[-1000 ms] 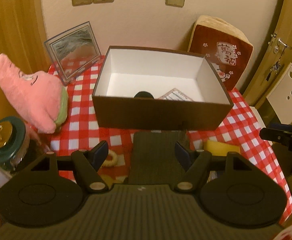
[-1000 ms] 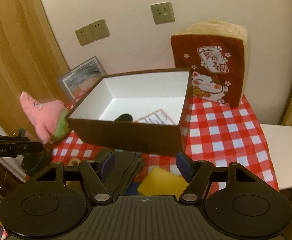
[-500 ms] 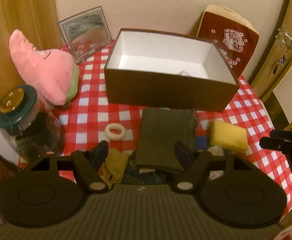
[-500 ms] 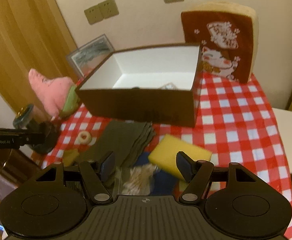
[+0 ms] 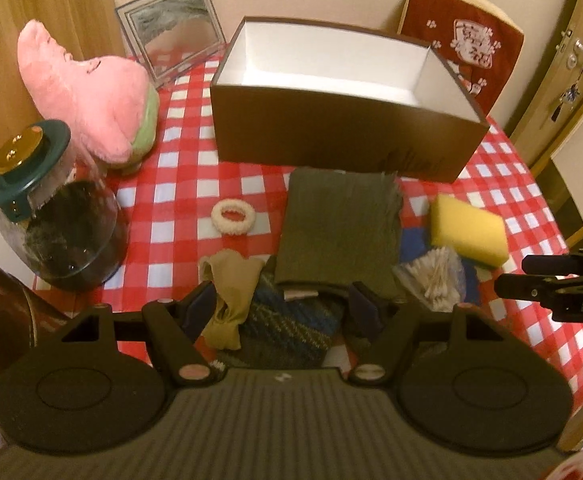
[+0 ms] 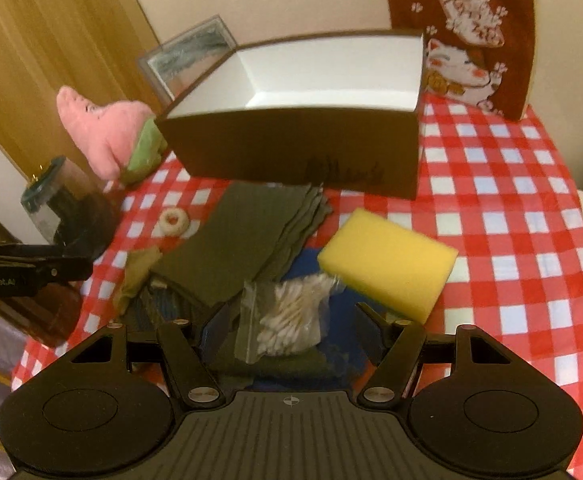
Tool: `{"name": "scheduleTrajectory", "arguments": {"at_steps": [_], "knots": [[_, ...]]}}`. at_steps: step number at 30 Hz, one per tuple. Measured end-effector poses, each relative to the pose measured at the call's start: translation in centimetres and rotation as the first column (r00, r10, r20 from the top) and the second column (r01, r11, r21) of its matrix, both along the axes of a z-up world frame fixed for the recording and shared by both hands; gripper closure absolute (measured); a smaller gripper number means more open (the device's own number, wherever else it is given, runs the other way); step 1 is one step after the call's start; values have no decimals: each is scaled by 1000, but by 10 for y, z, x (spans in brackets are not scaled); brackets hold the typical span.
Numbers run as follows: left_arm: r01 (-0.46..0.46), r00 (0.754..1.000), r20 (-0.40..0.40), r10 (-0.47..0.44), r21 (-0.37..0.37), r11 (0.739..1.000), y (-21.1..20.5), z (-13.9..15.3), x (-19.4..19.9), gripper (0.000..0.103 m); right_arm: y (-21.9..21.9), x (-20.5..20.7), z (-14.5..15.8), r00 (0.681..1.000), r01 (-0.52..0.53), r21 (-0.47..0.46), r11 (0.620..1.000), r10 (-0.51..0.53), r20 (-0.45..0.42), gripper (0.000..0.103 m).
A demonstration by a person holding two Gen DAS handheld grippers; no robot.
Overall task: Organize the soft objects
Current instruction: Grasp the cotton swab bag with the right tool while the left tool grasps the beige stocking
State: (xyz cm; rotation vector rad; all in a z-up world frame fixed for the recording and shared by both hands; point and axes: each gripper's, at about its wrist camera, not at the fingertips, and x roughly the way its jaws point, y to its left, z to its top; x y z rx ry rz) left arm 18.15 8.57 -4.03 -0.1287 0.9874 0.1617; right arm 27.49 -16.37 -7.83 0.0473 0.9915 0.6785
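Soft things lie in front of the brown box (image 5: 331, 140) (image 6: 291, 148): a folded olive cloth (image 5: 341, 232) (image 6: 243, 236), a yellow sponge (image 5: 467, 232) (image 6: 387, 260), a white scrunchie (image 5: 233, 216) (image 6: 174, 221), a tan stocking (image 5: 231, 284) and a dark knit piece (image 5: 291, 320). A pink plush (image 5: 87, 92) (image 6: 107, 136) leans at the left. My left gripper (image 5: 283, 306) hangs open above the knit piece and the stocking. Over a bag of cotton swabs (image 6: 291, 320) (image 5: 435, 276), my right gripper (image 6: 295, 324) is open and holds nothing.
A glass jar with a green lid (image 5: 51, 208) (image 6: 67, 208) stands at the table's left edge. A picture frame (image 5: 171, 24) and a red cushion (image 5: 463, 36) (image 6: 463, 36) lean on the wall behind the box. Each gripper shows at the side of the other's view.
Both grippers have come down and tipped toward the table. The pile in front of the box now fills the lower view. Nothing was taken hold of.
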Motion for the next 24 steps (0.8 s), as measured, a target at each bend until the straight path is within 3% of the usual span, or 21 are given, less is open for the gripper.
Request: {"name": "scheduleTrajectory", "arguments": {"at_steps": [24], "knots": [[-32, 997, -73, 34, 31, 999, 10, -36, 5, 32, 36, 18, -38, 998, -6, -76, 997, 1, -62, 35]]}}
